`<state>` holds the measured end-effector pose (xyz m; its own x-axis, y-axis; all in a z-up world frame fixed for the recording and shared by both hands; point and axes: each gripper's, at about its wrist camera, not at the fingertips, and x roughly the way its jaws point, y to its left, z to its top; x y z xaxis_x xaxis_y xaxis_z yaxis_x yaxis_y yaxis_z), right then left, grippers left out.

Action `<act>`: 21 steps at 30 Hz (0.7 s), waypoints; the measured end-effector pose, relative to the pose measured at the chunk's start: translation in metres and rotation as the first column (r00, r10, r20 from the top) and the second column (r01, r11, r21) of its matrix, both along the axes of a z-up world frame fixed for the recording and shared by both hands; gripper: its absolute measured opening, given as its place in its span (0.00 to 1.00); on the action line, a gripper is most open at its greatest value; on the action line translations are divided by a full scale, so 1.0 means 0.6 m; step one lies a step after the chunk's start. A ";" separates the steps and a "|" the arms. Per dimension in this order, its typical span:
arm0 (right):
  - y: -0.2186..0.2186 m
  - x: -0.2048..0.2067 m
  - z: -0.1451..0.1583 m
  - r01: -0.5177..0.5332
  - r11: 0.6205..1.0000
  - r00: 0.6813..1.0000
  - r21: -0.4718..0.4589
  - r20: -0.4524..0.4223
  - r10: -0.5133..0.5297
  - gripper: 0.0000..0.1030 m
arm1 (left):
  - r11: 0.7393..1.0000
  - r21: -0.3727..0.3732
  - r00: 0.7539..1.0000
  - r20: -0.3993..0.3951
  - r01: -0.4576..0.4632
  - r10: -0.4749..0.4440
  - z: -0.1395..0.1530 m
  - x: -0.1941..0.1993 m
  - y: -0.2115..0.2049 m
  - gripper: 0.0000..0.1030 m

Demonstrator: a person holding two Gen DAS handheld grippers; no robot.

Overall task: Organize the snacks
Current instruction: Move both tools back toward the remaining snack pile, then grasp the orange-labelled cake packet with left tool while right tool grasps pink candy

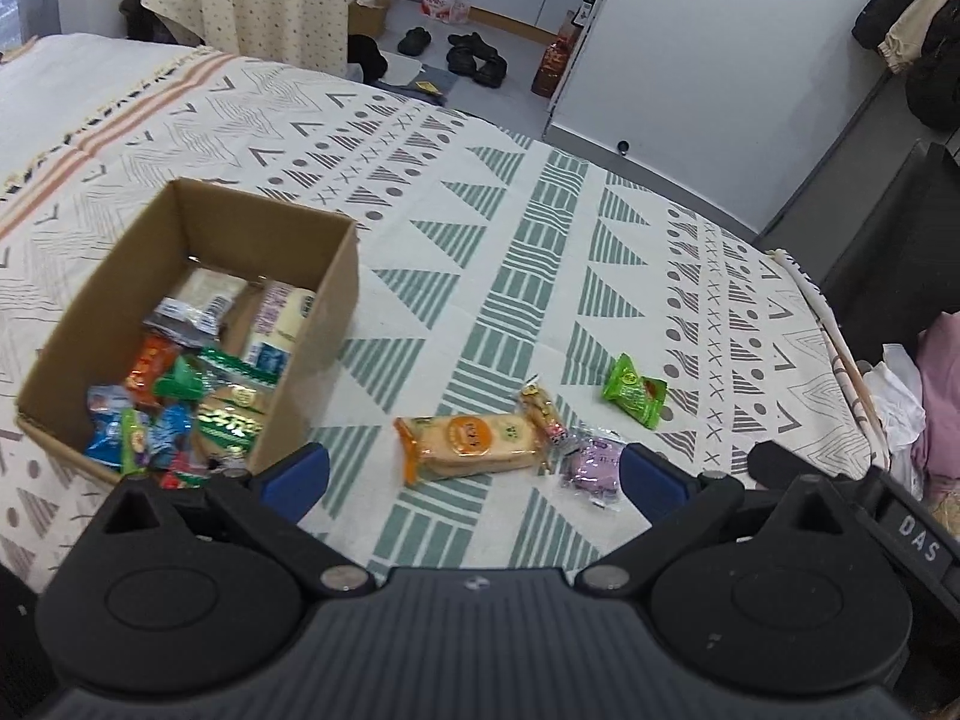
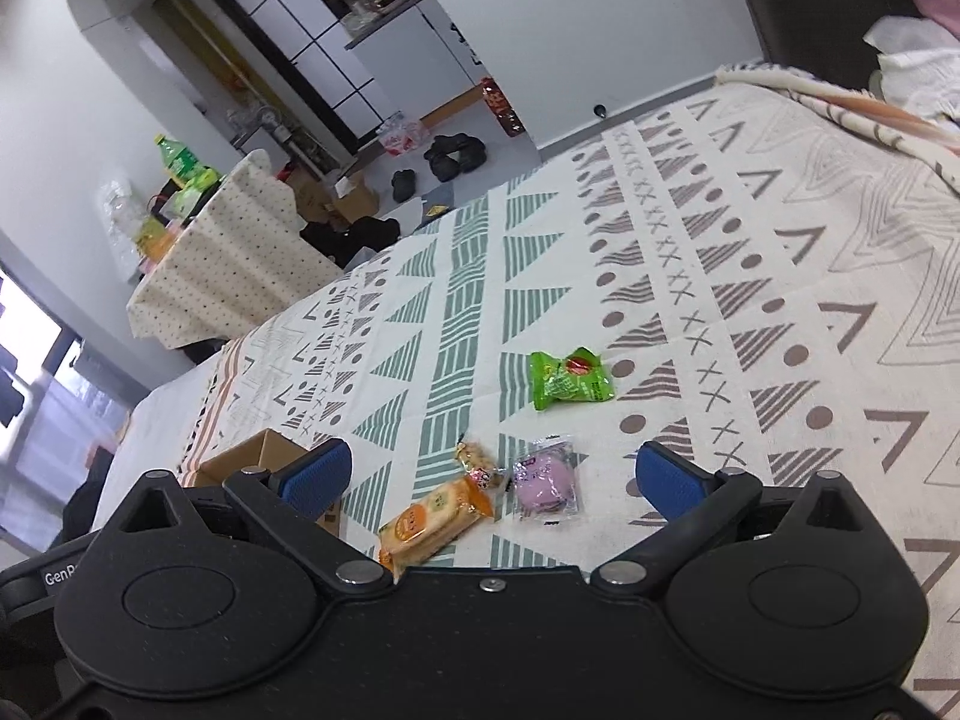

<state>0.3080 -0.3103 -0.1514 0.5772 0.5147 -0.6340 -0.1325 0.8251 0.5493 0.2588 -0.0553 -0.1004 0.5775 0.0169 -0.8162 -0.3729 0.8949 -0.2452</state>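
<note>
Cardboard box (image 1: 180, 324), left of centre in the left wrist view, already holds a heap of wrapped snacks, so we read it as the collecting bin. Four packets lie loose on the patterned cloth (image 1: 540, 240), low in the frame: an orange cracker pack (image 1: 468, 444) touching a small striped candy (image 1: 543, 414), a purple bun (image 1: 591, 468) just beside them, and a green packet (image 1: 636, 390) apart. Our left gripper (image 1: 474, 468) and right gripper (image 2: 492, 474) both stand wide apart and empty, framing the cluster, probably to choose a pick.
</note>
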 end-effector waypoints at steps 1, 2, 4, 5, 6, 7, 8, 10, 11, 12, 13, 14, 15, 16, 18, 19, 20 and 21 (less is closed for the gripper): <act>0.000 0.003 -0.005 0.005 1.000 1.000 0.003 -0.014 -0.005 0.93 | 1.000 -0.007 1.000 -0.001 0.006 -0.006 -0.005 0.004 0.000 0.99; -0.001 0.006 -0.012 0.011 1.000 1.000 0.007 -0.027 -0.011 0.91 | 1.000 -0.015 1.000 -0.004 0.011 -0.011 -0.011 0.009 0.001 0.99; -0.003 0.012 -0.024 0.031 0.999 0.998 0.011 -0.054 -0.030 0.87 | 0.999 -0.033 1.000 -0.011 0.014 -0.015 -0.024 0.017 0.002 0.97; -0.002 0.015 -0.029 0.037 0.999 0.997 0.009 -0.065 -0.036 0.84 | 0.999 -0.038 1.000 -0.013 0.016 -0.016 -0.030 0.021 0.002 0.97; 0.000 0.017 -0.033 0.040 0.999 0.997 0.004 -0.072 -0.040 0.82 | 0.999 -0.041 1.000 -0.014 0.019 -0.020 -0.037 0.026 0.003 0.97; 0.002 0.019 -0.038 0.042 0.999 0.996 -0.001 -0.079 -0.042 0.81 | 0.999 -0.044 1.000 -0.016 0.025 -0.026 -0.043 0.028 0.002 0.97; 0.004 0.021 -0.042 0.041 0.999 0.996 -0.005 -0.085 -0.041 0.78 | 0.998 -0.046 0.999 -0.021 0.033 -0.034 -0.050 0.033 0.001 0.97; 0.009 0.026 -0.049 0.037 0.999 0.994 -0.011 -0.099 -0.038 0.76 | 0.997 -0.041 0.997 -0.041 0.059 -0.061 -0.065 0.045 -0.002 0.97; 0.011 0.028 -0.052 0.037 0.999 0.994 -0.012 -0.105 -0.038 0.76 | 0.997 -0.036 0.996 -0.053 0.072 -0.074 -0.073 0.051 -0.003 0.97; 0.012 0.031 -0.056 0.040 0.999 0.993 -0.013 -0.111 -0.041 0.76 | 0.996 -0.027 0.994 -0.065 0.080 -0.082 -0.080 0.055 -0.004 0.97; 0.014 0.034 -0.059 0.044 0.999 0.992 -0.018 -0.116 -0.045 0.76 | 0.996 -0.016 0.993 -0.077 0.091 -0.092 -0.087 0.060 -0.005 0.97; 0.015 0.038 -0.062 0.046 0.999 0.991 -0.025 -0.121 -0.049 0.76 | 0.995 -0.007 0.991 -0.090 0.102 -0.102 -0.094 0.064 -0.006 0.97; 0.017 0.041 -0.067 0.047 0.998 0.990 -0.031 -0.128 -0.051 0.76 | 0.994 0.003 0.989 -0.102 0.110 -0.109 -0.101 0.067 -0.006 0.97; 0.017 0.044 -0.071 0.048 0.998 0.989 -0.034 -0.136 -0.052 0.76 | 0.993 0.015 0.987 -0.116 0.116 -0.114 -0.109 0.071 -0.005 0.97; 0.020 0.050 -0.079 0.046 0.998 0.988 -0.040 -0.148 -0.051 0.76 | 0.991 0.035 0.983 -0.138 0.126 -0.121 -0.124 0.078 -0.004 0.97; 0.023 0.052 -0.081 0.044 0.998 0.987 -0.043 -0.152 -0.050 0.76 | 0.990 0.041 0.981 -0.148 0.133 -0.126 -0.132 0.082 -0.003 0.97; 0.025 0.054 -0.084 0.041 0.998 0.987 -0.047 -0.155 -0.048 0.76 | 0.989 0.043 0.978 -0.161 0.141 -0.133 -0.140 0.087 -0.003 0.97; 0.028 0.057 -0.087 0.039 0.998 0.986 -0.048 -0.159 -0.046 0.76 | 0.988 0.044 0.975 -0.175 0.149 -0.139 -0.148 0.093 -0.004 0.97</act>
<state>0.3420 -0.2937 -0.2036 0.4870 0.4608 -0.7420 -0.0099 0.8524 0.5229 0.3144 -0.0574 -0.1890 0.4295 -0.0074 -0.9030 -0.2714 0.9527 -0.1369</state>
